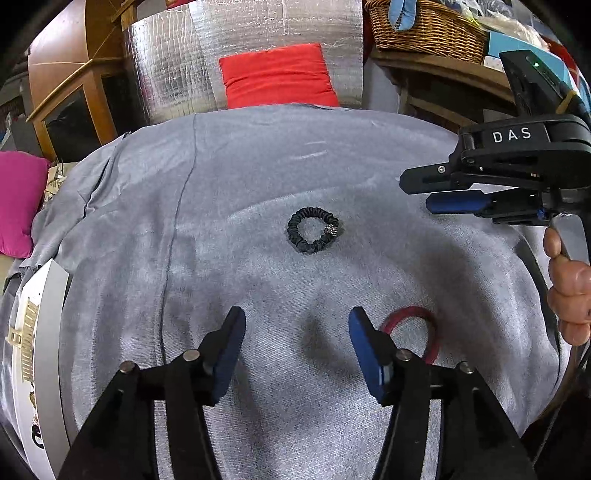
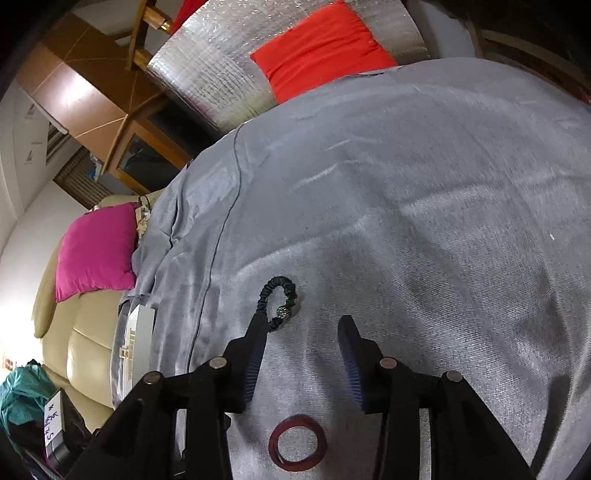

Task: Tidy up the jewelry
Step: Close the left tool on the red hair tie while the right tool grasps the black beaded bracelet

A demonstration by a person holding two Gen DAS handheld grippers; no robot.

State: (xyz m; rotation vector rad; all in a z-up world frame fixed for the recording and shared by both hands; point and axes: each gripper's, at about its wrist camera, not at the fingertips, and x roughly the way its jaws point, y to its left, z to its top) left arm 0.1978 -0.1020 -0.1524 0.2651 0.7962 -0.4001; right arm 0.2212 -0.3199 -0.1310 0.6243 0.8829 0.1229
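Observation:
A black scrunchie bracelet with a sparkly bead (image 1: 313, 229) lies on the grey cloth (image 1: 258, 166), ahead of my left gripper (image 1: 297, 317), which is open and empty above the cloth. A red bangle (image 1: 430, 334) lies flat just right of the left gripper's right finger. My right gripper (image 1: 413, 194) shows at the right edge, held by a hand. In the right wrist view the right gripper (image 2: 301, 325) is open and empty; the black bracelet (image 2: 279, 299) lies just past its left fingertip and the red bangle (image 2: 297, 447) lies below, between the fingers.
A white jewelry box (image 1: 33, 350) sits at the left edge of the cloth, also seen in the right wrist view (image 2: 135, 343). A red cushion (image 1: 277, 75) and silver foil sheet stand behind. A pink cushion (image 2: 96, 251) lies on a beige sofa. A wicker basket (image 1: 424, 29) is back right.

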